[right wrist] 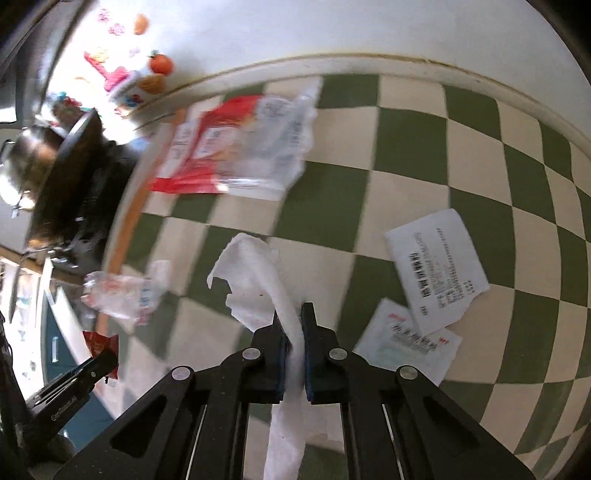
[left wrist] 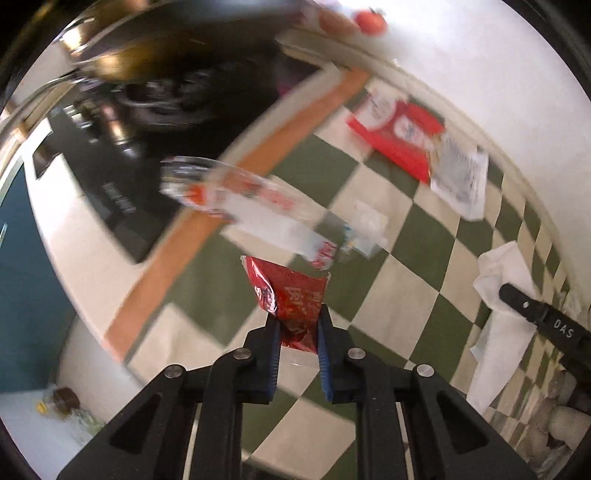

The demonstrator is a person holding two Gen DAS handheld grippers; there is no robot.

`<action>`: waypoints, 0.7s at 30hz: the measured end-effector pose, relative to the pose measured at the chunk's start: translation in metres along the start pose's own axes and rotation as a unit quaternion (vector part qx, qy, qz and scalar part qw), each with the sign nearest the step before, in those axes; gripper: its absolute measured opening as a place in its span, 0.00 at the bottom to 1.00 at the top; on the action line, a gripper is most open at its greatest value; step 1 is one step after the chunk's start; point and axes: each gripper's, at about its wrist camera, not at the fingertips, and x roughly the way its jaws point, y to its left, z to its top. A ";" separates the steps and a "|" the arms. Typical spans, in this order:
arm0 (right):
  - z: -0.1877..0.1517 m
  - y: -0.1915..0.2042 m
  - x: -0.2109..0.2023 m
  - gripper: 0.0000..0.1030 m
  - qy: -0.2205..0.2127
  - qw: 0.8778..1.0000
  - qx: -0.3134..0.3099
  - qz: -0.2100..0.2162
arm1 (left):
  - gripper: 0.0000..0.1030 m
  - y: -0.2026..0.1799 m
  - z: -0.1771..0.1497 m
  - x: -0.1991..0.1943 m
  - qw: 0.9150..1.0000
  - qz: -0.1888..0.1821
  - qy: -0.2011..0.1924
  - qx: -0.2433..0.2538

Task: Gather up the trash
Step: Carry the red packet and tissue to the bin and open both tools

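Note:
My left gripper [left wrist: 298, 314] is shut on a red foil sachet [left wrist: 291, 291] and holds it above the green-and-cream checked cloth [left wrist: 406, 280]. My right gripper [right wrist: 293, 317] is shut on a white paper tissue [right wrist: 258, 269] that hangs down between the fingers; it also shows at the right of the left wrist view [left wrist: 502, 321]. A crushed clear plastic bottle [left wrist: 240, 195] lies beyond the sachet. A red-and-white wrapper [left wrist: 399, 129] and a printed receipt [left wrist: 461, 181] lie further back. Two paper slips [right wrist: 439, 269] lie right of my right gripper.
A small crumpled tissue [left wrist: 369, 225] lies near the bottle. A black stove top with a metal pot [left wrist: 122, 55] stands at the left beyond the cloth's orange border [left wrist: 192, 236]. A white wall [right wrist: 332, 29] with fruit magnets runs along the back.

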 end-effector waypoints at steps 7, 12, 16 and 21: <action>-0.033 0.081 -0.011 0.06 0.035 0.993 -0.059 0.091 | 0.14 0.100 -0.030 -0.056 0.995 0.013 -0.041 -0.091; -0.101 0.188 0.014 0.06 0.088 0.970 -0.144 0.175 | 0.14 0.196 -0.090 -0.070 0.980 0.051 -0.037 -0.187; -0.180 0.271 0.058 0.06 0.150 0.944 -0.206 0.211 | 0.14 0.281 -0.153 -0.056 0.958 0.074 -0.013 -0.276; -0.283 0.344 0.150 0.06 0.210 0.920 -0.267 0.194 | 0.14 0.365 -0.219 0.011 0.932 0.078 0.023 -0.354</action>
